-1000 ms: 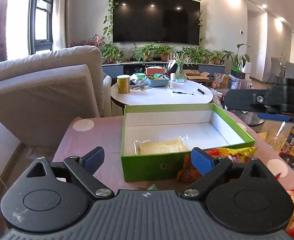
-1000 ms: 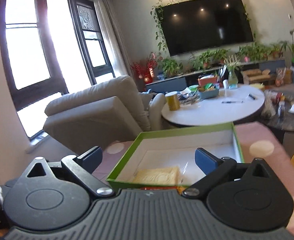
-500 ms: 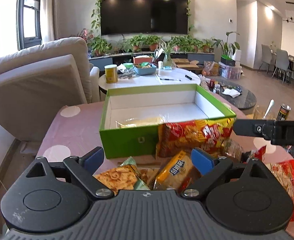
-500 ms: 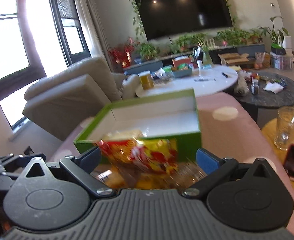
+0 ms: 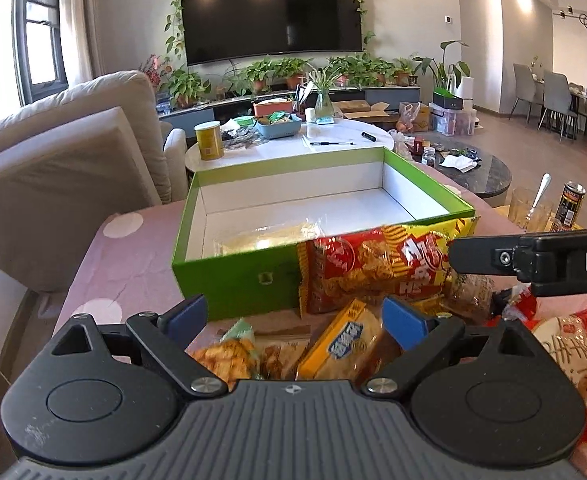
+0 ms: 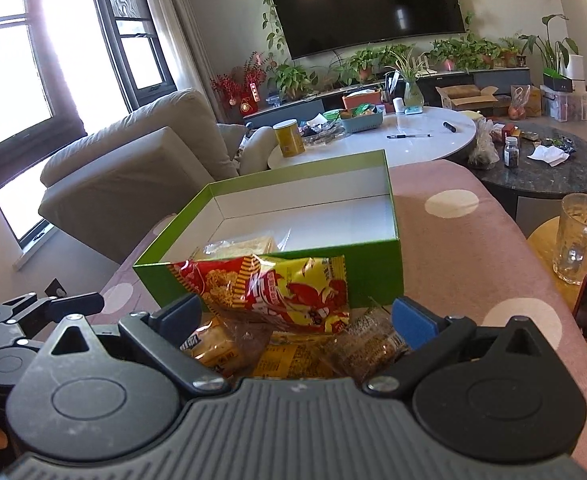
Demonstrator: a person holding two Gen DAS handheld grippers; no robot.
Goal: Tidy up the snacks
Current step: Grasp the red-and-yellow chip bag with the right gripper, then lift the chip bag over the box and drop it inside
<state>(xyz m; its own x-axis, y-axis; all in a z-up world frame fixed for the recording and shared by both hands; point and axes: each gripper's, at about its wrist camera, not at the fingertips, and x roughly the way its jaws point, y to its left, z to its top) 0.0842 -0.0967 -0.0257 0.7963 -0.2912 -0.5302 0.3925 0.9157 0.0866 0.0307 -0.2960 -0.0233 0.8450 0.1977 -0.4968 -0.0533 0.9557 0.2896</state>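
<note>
so the green box [image 5: 233,280] sits open on the pink table [image 5: 125,264], nearly empty, just one clear-wrapped pale snack [image 5: 261,236] lying flat inside near the front wall. The snack pile is heaped on the table right against that front wall, on the near side of the box. Biggest thing in it is the red and yellow bag [image 6: 277,288], long axis running sideways along the wall, leaning on it. In the right wrist view it's dead ahead of the right gripper [image 6: 293,316], so I'd say that hand is better lined up for it. The left gripper [image 5: 293,314] hangs over the small yellow packet [image 5: 345,340] instead. Both sets of fingers are spread wide, nothing pinched
</note>
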